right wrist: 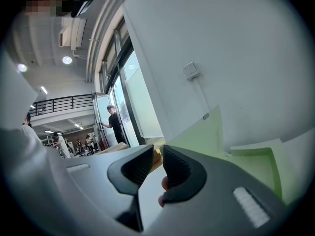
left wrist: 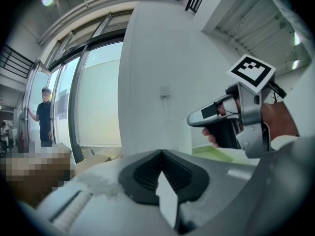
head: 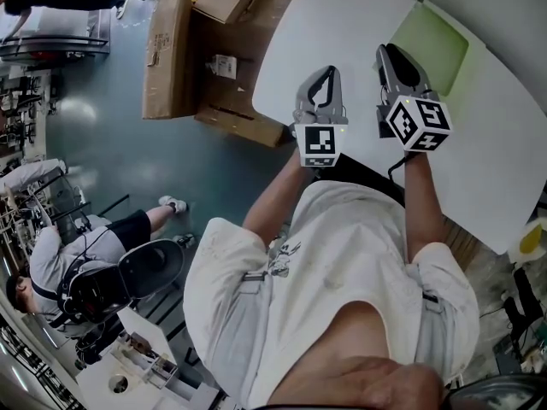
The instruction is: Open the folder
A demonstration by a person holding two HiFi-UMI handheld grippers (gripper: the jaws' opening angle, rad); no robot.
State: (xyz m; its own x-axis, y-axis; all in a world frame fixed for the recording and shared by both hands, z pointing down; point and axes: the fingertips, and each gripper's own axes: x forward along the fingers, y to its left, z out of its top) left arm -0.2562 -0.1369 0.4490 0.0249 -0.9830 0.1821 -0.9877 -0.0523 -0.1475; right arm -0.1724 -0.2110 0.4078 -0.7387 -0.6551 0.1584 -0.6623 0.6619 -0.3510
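A pale green folder [head: 430, 45] lies on the white table [head: 342, 24], toward its right side. It also shows low in the left gripper view [left wrist: 219, 154] and ahead of the jaws in the right gripper view [right wrist: 256, 168]. My left gripper [head: 322, 79] hovers over the table left of the folder, its jaws shut with nothing in them [left wrist: 160, 173]. My right gripper [head: 395, 58] is held beside it at the folder's near left edge. Its pads [right wrist: 173, 168] stand a narrow way apart, with nothing between them. From the left gripper view the right gripper [left wrist: 191, 119] shows side-on.
Opened cardboard boxes [head: 209, 49] lie on the floor left of the table. The table's front edge runs just under both grippers. A person sits at the lower left [head: 77, 267]. Another person stands by the glass doors [right wrist: 116, 124]. A white wall rises behind the table.
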